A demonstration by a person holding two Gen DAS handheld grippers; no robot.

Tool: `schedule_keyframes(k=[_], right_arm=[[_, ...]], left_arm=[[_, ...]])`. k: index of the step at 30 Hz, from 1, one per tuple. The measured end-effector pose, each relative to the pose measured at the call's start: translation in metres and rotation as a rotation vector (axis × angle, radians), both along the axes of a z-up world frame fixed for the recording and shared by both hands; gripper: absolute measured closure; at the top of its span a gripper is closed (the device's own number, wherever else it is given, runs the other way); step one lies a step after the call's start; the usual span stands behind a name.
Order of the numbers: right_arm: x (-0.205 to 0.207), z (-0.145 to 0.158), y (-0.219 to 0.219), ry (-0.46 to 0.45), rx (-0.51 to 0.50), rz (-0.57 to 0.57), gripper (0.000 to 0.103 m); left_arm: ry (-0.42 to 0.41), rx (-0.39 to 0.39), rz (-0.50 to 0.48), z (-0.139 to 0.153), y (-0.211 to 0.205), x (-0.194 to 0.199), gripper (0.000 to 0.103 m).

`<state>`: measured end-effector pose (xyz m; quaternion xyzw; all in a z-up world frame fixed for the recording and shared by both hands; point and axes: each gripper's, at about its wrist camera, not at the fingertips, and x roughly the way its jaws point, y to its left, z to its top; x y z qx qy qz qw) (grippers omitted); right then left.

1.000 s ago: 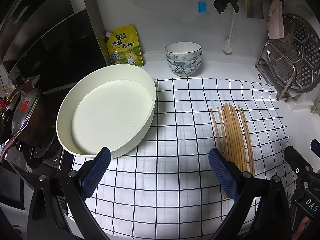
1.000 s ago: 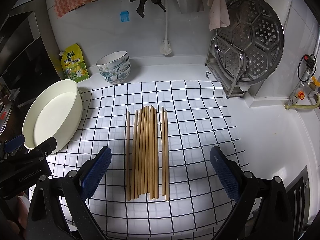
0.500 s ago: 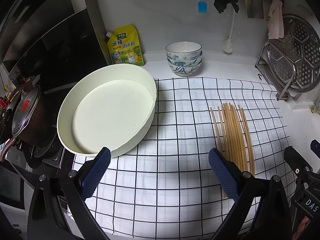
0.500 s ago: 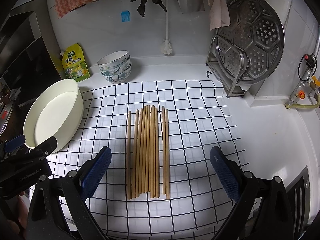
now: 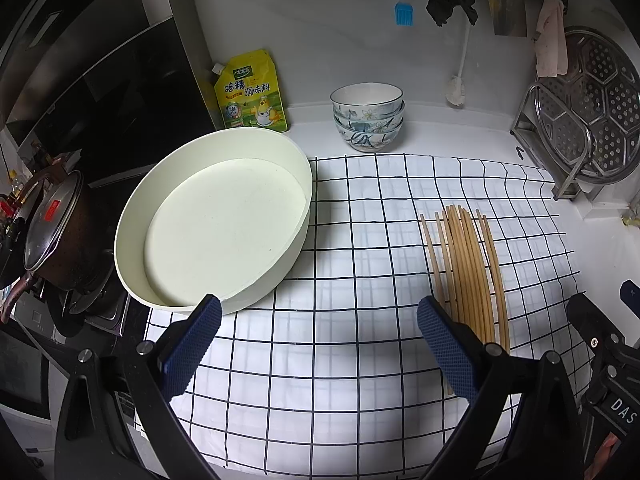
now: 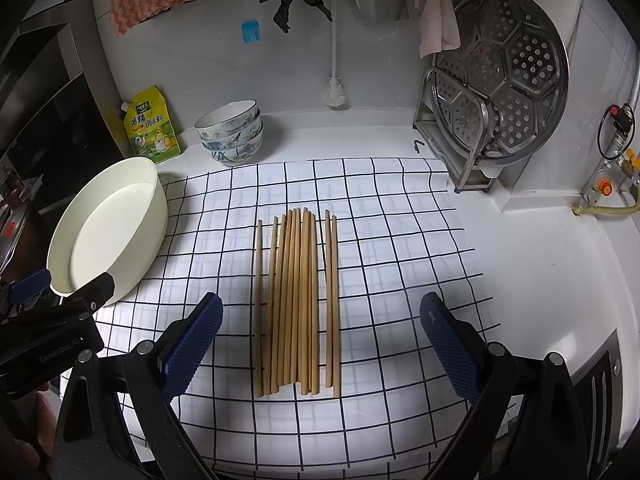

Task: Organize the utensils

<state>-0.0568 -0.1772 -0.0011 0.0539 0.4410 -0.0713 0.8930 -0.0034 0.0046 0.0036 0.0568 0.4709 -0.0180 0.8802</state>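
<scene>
The right gripper (image 6: pixel 320 340) hangs over the near end of the chopsticks (image 6: pixel 296 300), jaws spread wide and nothing between them; its two blue ribbed pads (image 6: pixel 192 344) stand well out to either side of the bundle. The left gripper (image 5: pixel 316 344) is just as wide and just as empty, above bare cloth (image 5: pixel 340 360), with its right pad in front of the near ends of the sticks.

The chopsticks lie flat on the cloth, side by side and roughly parallel, running away from the grippers. I count about twelve (the middle ones overlap, so the count is not sure): one alone at the left, a tight cluster in the middle, and a pair set slightly apart at the right. They are plain, pale wood, thin and straight, with the near ends nearly level.

One white cloth with a black grid covers the counter (image 6: pixel 540 260). One round cream tray (image 5: pixel 132 240), shallow and empty, sits on the cloth's left edge, well apart from the sticks. Three patterned bowls (image 6: pixel 232 136) are stacked by the back wall, beside one yellow pouch (image 6: pixel 150 128). One perforated steel steamer plate (image 6: pixel 504 80) stands upright in a rack at the right. One lidded pot (image 5: pixel 52 232) is at the far left in the left view.
</scene>
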Motion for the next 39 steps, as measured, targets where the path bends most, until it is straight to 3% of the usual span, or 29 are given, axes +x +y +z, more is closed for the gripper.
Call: schedule_keyframes(k=[15,25,39], right_arm=[[-0.002,-0.024,-0.034,0.045,0.027,-0.003,0.009],[0.02,-0.085,-0.07,0.12,0.026,0.015,0.009],[0.057,-0.143,-0.067,0.175,-0.031,0.047,0.009]], left_arm=[[0.03,-0.019,-0.014,-0.022,-0.022,0.003,0.006],[0.088,-0.033,-0.07,-0.075,-0.063,0.014,0.006],[0.15,-0.041,-0.019,-0.126,-0.066,0.029,0.007]])
